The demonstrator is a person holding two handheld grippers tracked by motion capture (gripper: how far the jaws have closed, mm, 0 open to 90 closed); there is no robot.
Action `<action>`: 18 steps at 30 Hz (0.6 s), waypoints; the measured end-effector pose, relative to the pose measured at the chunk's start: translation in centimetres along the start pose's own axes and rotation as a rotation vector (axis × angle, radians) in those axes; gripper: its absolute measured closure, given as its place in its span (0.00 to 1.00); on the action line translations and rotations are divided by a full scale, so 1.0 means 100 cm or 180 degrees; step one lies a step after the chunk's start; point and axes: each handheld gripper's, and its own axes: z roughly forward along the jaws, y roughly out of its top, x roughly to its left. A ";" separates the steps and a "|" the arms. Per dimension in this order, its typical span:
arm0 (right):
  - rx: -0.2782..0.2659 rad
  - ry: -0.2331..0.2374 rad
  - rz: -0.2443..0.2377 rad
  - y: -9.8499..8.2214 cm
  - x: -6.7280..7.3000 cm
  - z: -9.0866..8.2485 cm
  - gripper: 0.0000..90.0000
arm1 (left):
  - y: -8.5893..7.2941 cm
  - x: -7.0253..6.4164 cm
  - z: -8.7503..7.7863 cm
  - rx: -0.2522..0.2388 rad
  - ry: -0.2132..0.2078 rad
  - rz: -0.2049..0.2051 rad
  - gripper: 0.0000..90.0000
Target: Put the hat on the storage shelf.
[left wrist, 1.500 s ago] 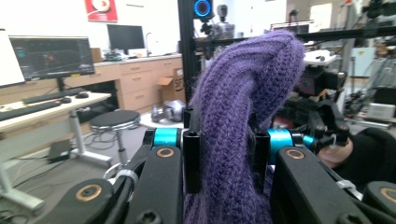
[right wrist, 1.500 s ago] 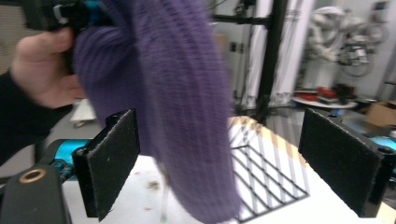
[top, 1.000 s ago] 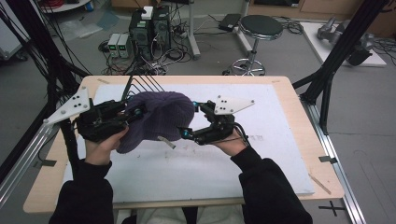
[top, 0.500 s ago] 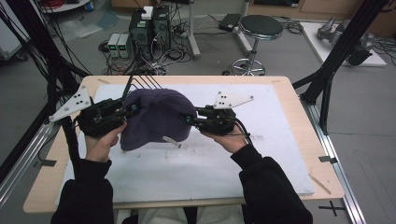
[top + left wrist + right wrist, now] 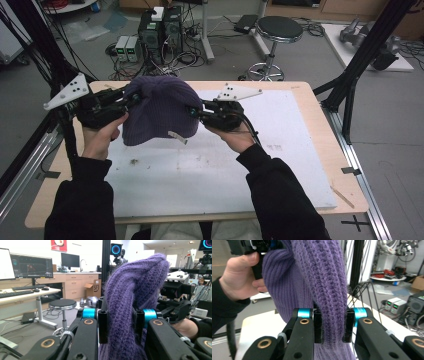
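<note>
A purple knit beanie (image 5: 160,112) hangs above the white board (image 5: 210,175), held by both grippers at opposite edges. My left gripper (image 5: 134,97) is shut on its left edge; in the left gripper view a thick fold of the beanie (image 5: 132,290) is pinched by the left gripper (image 5: 121,326). My right gripper (image 5: 192,111) is shut on the right edge; in the right gripper view the ribbed knit of the beanie (image 5: 324,277) is squeezed in the right gripper (image 5: 332,326). A small white tag (image 5: 177,136) dangles at the hem.
The white board lies on a wooden table (image 5: 320,115). Black frame posts (image 5: 360,70) stand at the table's right and left sides. A stool (image 5: 277,30) and computer boxes (image 5: 160,25) sit on the floor beyond the far edge.
The right gripper, beside the beanie a second ago, has shut on its right edge. Both hands have raised the beanie off the board and carried it toward the far edge.
</note>
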 end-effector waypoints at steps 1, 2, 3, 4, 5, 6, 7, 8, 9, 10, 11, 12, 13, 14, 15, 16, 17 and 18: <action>0.0012 -0.0031 -0.0006 0.003 0.000 0.002 0.87 | 0.003 0.004 0.000 0.0001 0.0003 -0.0003 0.83; 0.0021 -0.0052 -0.0025 0.007 0.000 0.004 0.87 | 0.004 0.006 0.000 -0.0003 0.0005 0.0000 0.83; 0.0022 -0.0073 -0.0035 0.012 0.001 0.008 0.87 | 0.006 0.009 -0.001 -0.0007 0.0014 0.0006 0.83; 0.0022 -0.0073 -0.0035 0.012 0.001 0.008 0.87 | 0.008 0.011 -0.001 -0.0005 0.0027 0.0012 0.83; 0.0029 -0.0112 -0.0055 0.017 0.003 0.012 0.87 | 0.010 0.014 -0.002 -0.0004 0.0033 0.0026 0.83; 0.0029 -0.0112 -0.0055 0.017 0.003 0.012 0.87 | 0.013 0.017 -0.003 -0.0001 0.0044 0.0029 0.83; 0.0034 -0.0135 -0.0067 0.020 0.004 0.015 0.87 | 0.015 0.020 -0.003 -0.0007 0.0061 0.0027 0.83; 0.0027 -0.0155 -0.0083 0.023 0.006 0.017 0.87 | 0.018 0.023 -0.004 -0.0015 0.0073 0.0023 0.83; 0.0007 -0.0189 -0.0093 0.029 0.008 0.022 0.87 | 0.021 0.025 -0.005 -0.0027 0.0084 0.0028 0.83; 0.0001 -0.0207 -0.0098 0.032 0.009 0.025 0.87 | 0.023 0.028 -0.006 -0.0038 0.0093 0.0031 0.83; -0.0012 -0.0242 -0.0109 0.035 0.010 0.028 0.87 | 0.026 0.031 -0.007 -0.0044 0.0100 0.0033 0.83; -0.0012 -0.0242 -0.0109 0.035 0.010 0.028 0.87 | 0.028 0.033 -0.008 -0.0054 0.0110 0.0036 0.83; -0.0029 -0.0288 -0.0095 0.040 0.011 0.033 0.86 | 0.031 0.037 -0.008 -0.0068 0.0106 0.0034 0.83; -0.0045 -0.0322 -0.0098 0.043 0.012 0.036 0.86 | 0.033 0.040 -0.008 -0.0090 0.0095 0.0037 0.83; -0.0045 -0.0322 -0.0098 0.043 0.012 0.036 0.86 | 0.034 0.044 -0.008 -0.0110 0.0088 0.0027 0.83; -0.0060 -0.0344 -0.0083 0.046 0.012 0.038 0.86 | 0.036 0.048 -0.008 -0.0117 0.0078 0.0018 0.83; -0.0087 -0.0403 -0.0080 0.051 0.012 0.042 0.86 | 0.038 0.052 -0.008 -0.0122 0.0084 0.0013 0.83; -0.0091 -0.0434 -0.0081 0.053 0.012 0.044 0.86 | 0.040 0.055 -0.007 -0.0125 0.0088 0.0008 0.83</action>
